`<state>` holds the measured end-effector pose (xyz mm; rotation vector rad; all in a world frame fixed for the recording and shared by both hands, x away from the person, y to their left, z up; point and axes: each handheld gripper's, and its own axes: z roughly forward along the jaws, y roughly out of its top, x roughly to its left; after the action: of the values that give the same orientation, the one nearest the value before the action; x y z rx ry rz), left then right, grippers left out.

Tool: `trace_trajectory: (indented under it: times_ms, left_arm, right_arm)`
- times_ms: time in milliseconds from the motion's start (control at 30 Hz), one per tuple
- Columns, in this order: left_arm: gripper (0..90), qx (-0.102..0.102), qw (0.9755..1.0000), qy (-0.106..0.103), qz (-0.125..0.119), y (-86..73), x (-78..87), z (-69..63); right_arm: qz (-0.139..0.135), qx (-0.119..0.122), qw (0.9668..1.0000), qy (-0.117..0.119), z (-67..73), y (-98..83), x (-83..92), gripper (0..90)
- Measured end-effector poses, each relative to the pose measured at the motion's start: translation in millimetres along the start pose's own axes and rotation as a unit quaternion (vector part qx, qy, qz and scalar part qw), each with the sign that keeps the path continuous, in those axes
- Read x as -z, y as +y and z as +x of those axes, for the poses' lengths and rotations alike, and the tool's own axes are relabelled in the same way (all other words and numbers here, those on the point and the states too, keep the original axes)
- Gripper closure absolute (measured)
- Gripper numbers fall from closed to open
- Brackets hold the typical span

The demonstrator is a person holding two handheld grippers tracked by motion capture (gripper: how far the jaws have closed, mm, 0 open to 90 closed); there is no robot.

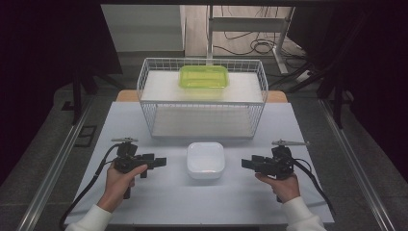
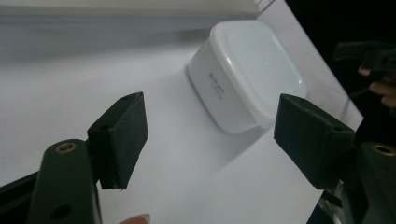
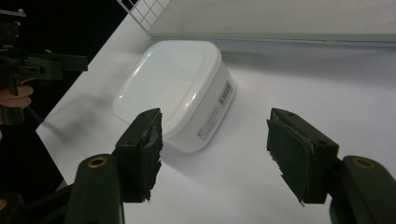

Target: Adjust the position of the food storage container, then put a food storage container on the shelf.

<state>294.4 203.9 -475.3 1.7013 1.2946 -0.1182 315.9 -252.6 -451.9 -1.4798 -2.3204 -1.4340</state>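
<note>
From above, your white table (image 1: 144,120) spreads out ahead of both tongs, with dark floor and a tangle of cables behind it. Beyond the tongs, at the far middle of the table, stands the wire rack (image 1: 202,98), and on its upper shelf lies the green lidded box (image 1: 204,76); the two gripper views catch at most the rack's bottom edge and a corner of its mesh.

The white lidded container (image 1: 205,160) sits on the table between your two tongs, apart from both, nearer to you than the rack. Your left gripper (image 1: 161,161) points in at it from one side and your right gripper (image 1: 246,164) from the other, each just short of its wall.

The left gripper view gives you what the high view cannot: faint grey lettering on the container's (image 2: 252,74) side wall. The right gripper view shows a printed label on the container's (image 3: 175,91) other wall.

Both tongs stand wide, with nothing between the pads. The container lies ahead of each pair, untouched.
</note>
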Motion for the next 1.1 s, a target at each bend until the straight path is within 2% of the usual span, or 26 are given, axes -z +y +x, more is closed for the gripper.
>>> trace_trajectory:
  times_ms: [33,100,200,333,433,567,633,700,733,867,1000,1100]
  left_arm:
    - [25.4,0.006,1.0,-0.003,-0.003,1.6,-1.1,-0.6]
    - [25.5,-0.003,1.0,0.001,-0.006,5.0,-4.4,-3.9]
    - [25.4,-0.004,0.9999,-0.011,0.0,7.0,-11.9,-9.3]
    - [25.1,-0.006,0.9999,-0.012,0.002,7.6,-14.4,-12.2]
    - [25.2,-0.001,0.9999,-0.014,0.0,8.2,-14.8,-11.5]
    - [25.0,0.012,0.9997,-0.023,0.002,9.6,-19.6,-10.4]
    - [25.1,0.018,0.9995,-0.026,0.003,11.6,-23.5,-9.6]
    - [25.2,0.026,0.9992,-0.031,0.003,13.6,-27.7,-8.6]
    - [25.5,0.028,0.999,-0.034,0.005,14.4,-29.7,-8.4]
    - [26.1,0.035,0.9987,-0.038,0.01,16.5,-36.2,-8.9]
    - [27.2,0.046,0.9977,-0.046,0.019,19.3,-43.9,-8.2]
    - [28.1,0.067,0.9954,-0.064,0.026,19.4,-52.1,-5.3]
  right_arm:
    - [0.001,-0.001,1.0,0.001,0.2,-0.5,-0.9,35.6]
    - [0.003,-0.001,1.0,0.002,0.8,-1.9,-2.1,35.6]
    - [0.001,-0.003,0.9999,0.011,0.0,-0.9,-5.4,35.5]
    - [-0.001,-0.028,0.9991,0.03,-5.0,7.0,-15.5,35.5]
    - [0.001,-0.032,0.9989,0.033,-6.8,8.4,-19.5,35.5]
    - [0.006,-0.045,0.998,0.044,-8.4,11.3,-26.5,35.6]
    - [0.013,-0.033,0.9986,0.038,-5.0,13.6,-31.1,35.6]
    - [0.015,-0.032,0.9984,0.045,-1.8,15.8,-36.6,36.2]
    - [0.016,-0.043,0.9974,0.055,-2.9,16.6,-41.3,36.9]
    - [0.02,-0.051,0.997,0.055,-4.1,16.9,-45.6,37.7]
    - [0.021,-0.054,0.9964,0.062,-6.4,18.0,-50.8,38.6]
    - [0.035,-0.055,0.9961,0.06,-6.7,18.8,-56.2,38.7]
